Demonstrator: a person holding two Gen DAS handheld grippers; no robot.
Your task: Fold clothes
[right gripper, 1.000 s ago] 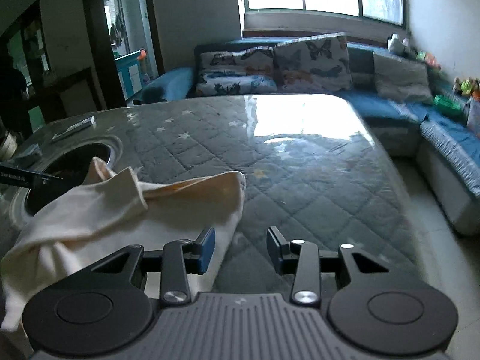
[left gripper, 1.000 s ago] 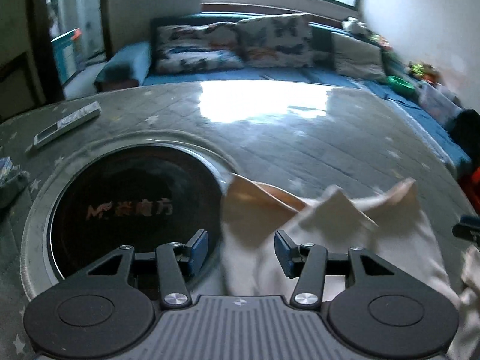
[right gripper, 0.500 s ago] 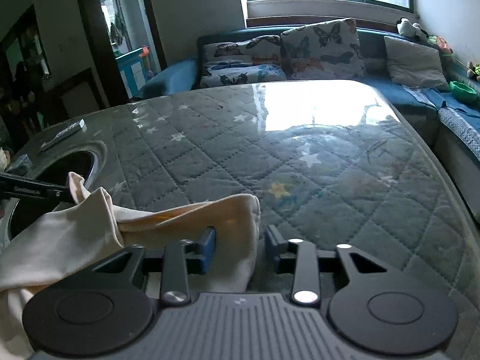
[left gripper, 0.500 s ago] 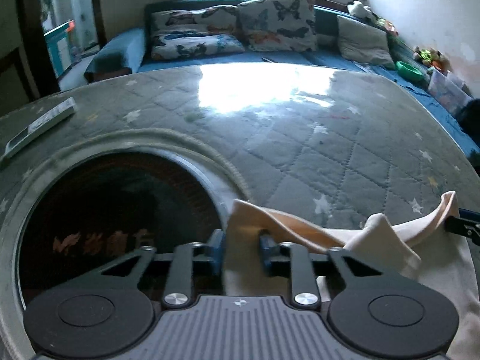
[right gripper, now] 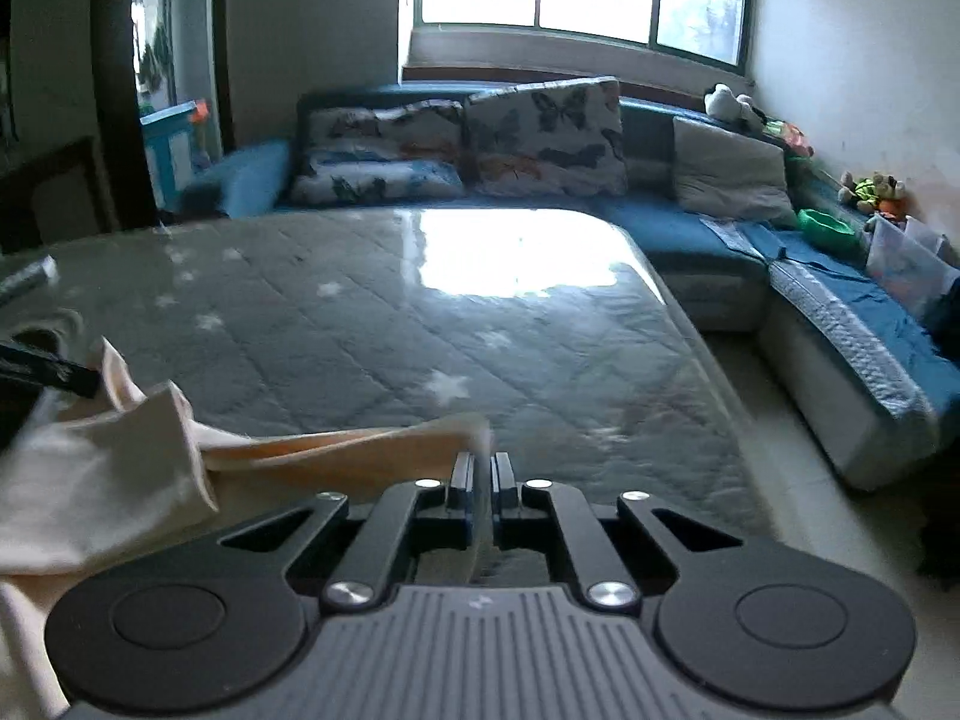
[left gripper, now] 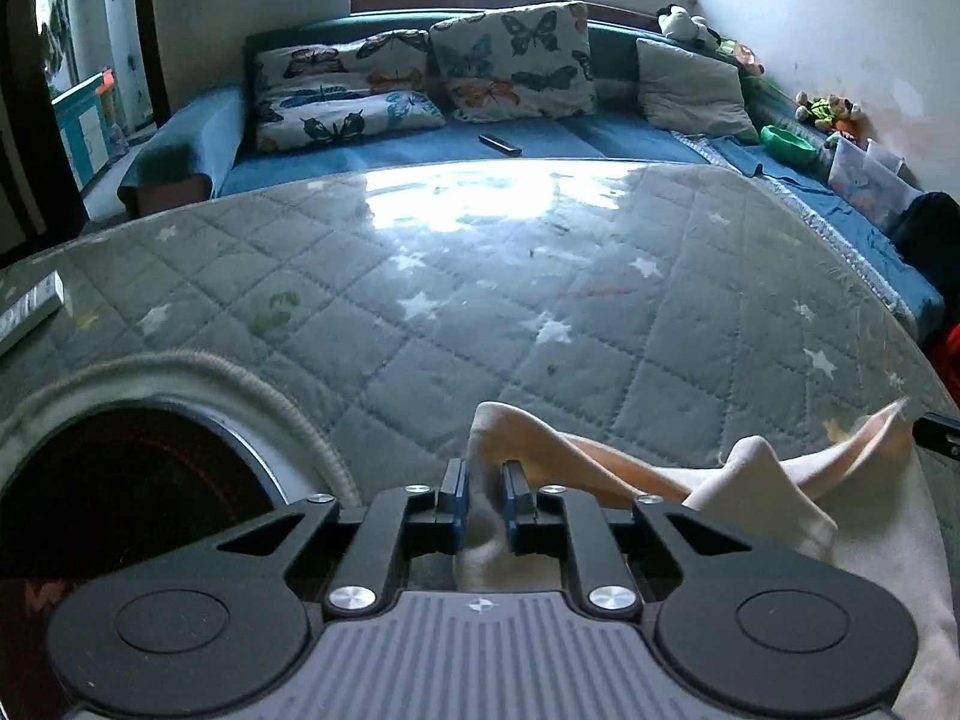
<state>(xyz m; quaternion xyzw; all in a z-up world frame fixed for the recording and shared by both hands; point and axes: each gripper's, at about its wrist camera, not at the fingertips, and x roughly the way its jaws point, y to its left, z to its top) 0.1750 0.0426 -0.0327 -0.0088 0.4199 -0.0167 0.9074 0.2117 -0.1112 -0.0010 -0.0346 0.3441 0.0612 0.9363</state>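
Note:
A cream garment (left gripper: 756, 480) with a peach inner side lies bunched near the front edge of the grey quilted table (left gripper: 510, 288). My left gripper (left gripper: 483, 492) is shut on its left corner, which sticks up between the fingers. In the right wrist view the same garment (right gripper: 120, 456) stretches to the left. My right gripper (right gripper: 480, 483) is shut on its right corner, a thin edge of cloth between the pads. The cloth hangs slack between the two held corners, a fold peaking in the middle.
A round dark opening (left gripper: 120, 492) with a pale rim is set in the table at the left. A remote control (left gripper: 30, 306) lies at the far left. A blue sofa (left gripper: 480, 144) with butterfly cushions runs behind and along the right (right gripper: 852, 324).
Both grippers went from open to shut, each on a corner of the garment. Both have lifted and moved forward, and the cloth is now held up between them.

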